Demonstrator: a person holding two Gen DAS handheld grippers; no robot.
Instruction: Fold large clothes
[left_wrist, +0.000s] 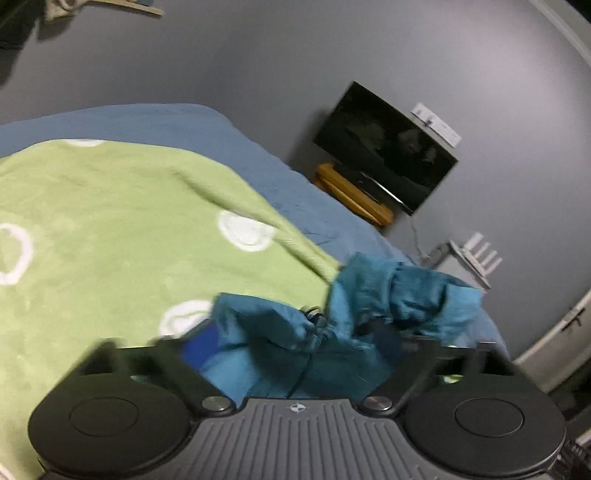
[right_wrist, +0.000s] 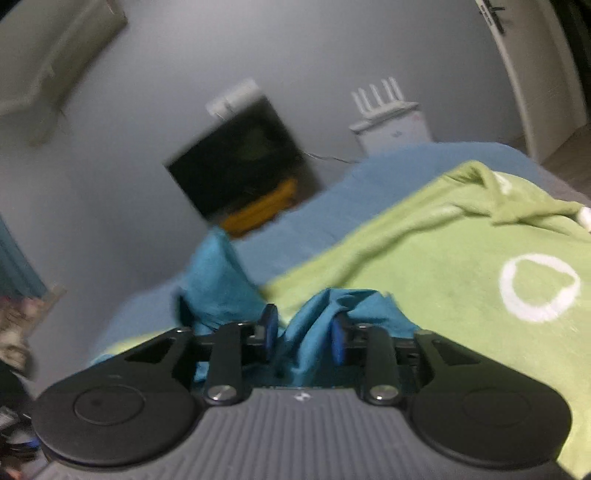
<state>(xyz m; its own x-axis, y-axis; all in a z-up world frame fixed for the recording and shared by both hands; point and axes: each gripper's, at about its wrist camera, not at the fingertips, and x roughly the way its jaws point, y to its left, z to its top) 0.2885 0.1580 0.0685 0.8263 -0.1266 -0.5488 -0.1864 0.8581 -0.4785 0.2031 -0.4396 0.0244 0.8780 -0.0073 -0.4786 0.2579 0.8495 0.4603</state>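
Grey walls are closing in the room behind a bed that is wearing a blue sheet, and over that sheet a light green blanket with white ring shapes is lying spread out. In the left wrist view the blanket is filling the left side, and lower down, in the middle, the left hand-held gripper is standing with its fingers spread wide; a teal garment is lying bunched between them at the blanket's edge, with a dark drawstring showing in its folds, and the blur is making it hard to tell whether either pad is touching the cloth. Further right a dark television is hanging tilted on the wall above a yellow wooden stand, then a white router with aerials, and a pale door is showing at the far right edge. In the right wrist view the television is sitting left of centre with the yellow stand below it. The right hand-held gripper is holding its blue pads partly apart, and a fold of the teal garment is running up between them; the frames are too blurred to say whether the pads are pressing it. To the right, the green blanket is covering the bed.
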